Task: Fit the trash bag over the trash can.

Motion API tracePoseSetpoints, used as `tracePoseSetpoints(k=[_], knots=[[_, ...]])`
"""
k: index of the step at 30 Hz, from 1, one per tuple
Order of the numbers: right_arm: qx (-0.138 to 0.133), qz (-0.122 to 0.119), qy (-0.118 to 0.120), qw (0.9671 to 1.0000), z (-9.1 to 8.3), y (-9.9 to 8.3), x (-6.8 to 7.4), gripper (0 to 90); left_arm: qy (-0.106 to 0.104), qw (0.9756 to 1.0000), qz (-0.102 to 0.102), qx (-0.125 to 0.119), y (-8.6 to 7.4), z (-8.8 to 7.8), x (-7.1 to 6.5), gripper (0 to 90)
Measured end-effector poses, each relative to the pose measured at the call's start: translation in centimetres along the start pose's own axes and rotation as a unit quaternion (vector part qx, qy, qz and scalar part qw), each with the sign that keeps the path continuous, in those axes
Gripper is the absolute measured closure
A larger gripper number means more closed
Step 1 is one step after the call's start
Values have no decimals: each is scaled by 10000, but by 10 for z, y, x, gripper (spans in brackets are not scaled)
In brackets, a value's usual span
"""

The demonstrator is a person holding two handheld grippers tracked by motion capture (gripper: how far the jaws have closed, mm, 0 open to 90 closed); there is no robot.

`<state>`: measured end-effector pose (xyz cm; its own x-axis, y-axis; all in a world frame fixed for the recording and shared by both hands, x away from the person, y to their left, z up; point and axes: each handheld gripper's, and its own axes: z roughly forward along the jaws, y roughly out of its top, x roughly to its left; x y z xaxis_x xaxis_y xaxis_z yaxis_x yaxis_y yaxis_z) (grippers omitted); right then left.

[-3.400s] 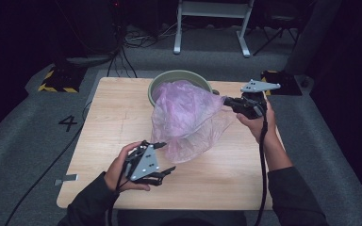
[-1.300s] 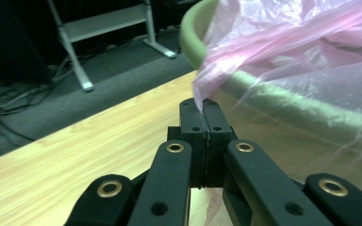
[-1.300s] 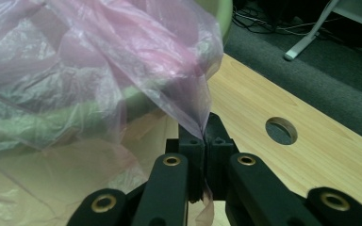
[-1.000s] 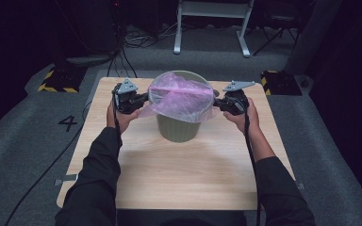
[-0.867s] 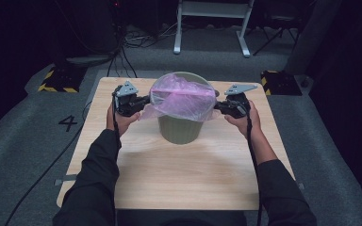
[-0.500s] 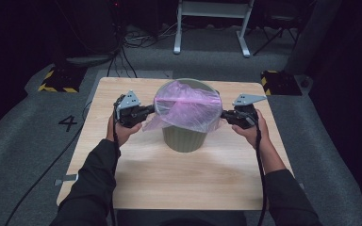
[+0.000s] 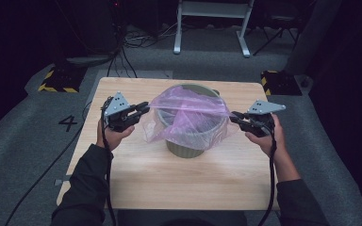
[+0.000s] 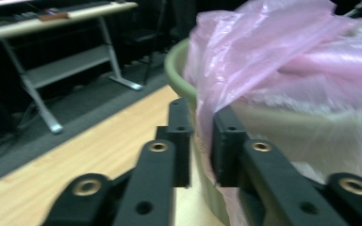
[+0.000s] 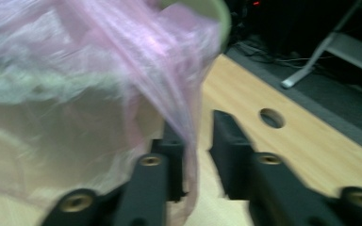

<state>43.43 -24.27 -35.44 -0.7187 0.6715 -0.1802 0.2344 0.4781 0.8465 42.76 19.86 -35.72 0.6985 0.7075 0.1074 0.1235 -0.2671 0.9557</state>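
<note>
Both my hands have drawn back and outward from the bin since a second ago, when they pinched the bag's edges tight against its sides. Now my left gripper [image 7: 141, 107] sits off the left side of the olive bin [image 7: 188, 141] and my right gripper [image 7: 235, 117] off its right side, both about level with the rim.

The pink bag [image 7: 186, 110] is draped over the bin's mouth, stretched across the rim and hanging down the outside.

My jaws have just been opening on both sides. In the left gripper view they stand slightly apart with a fold of the pink bag [image 8: 264, 61] running down into the gap, no longer squeezed. In the right gripper view a thin strip of bag [image 9: 179, 94] hangs loose between the parted jaws.

The bin stands midway on the table [image 7: 169, 188] between my two hands, so neither is nearer. The bag's loose skirt faces each gripper sideways, and I judge the next move is pulling clear outward, or tucking the film further down the wall.
</note>
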Motion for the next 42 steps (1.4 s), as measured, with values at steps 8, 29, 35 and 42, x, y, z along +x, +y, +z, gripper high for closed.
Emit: tracePoseSetpoints(k=[8, 29, 35, 42], knots=[[-377, 135, -56, 9992, -13, 16, -11, 472, 212, 9997, 64, 80, 18, 9, 6, 578], [-363, 29, -82, 9993, -10, 42, -7, 900, -282, 9973, 524, -426, 48, -46, -49, 203], [-235, 100, -115, 9996, -4, 44, -5, 900, -1023, 9890, 1036, -258, 48, -45, -99, 189], [-196, 138, -63, 9997, -6, 43, -3, 848, -1206, 9851, 1208, 219, 36, -14, -122, 193]])
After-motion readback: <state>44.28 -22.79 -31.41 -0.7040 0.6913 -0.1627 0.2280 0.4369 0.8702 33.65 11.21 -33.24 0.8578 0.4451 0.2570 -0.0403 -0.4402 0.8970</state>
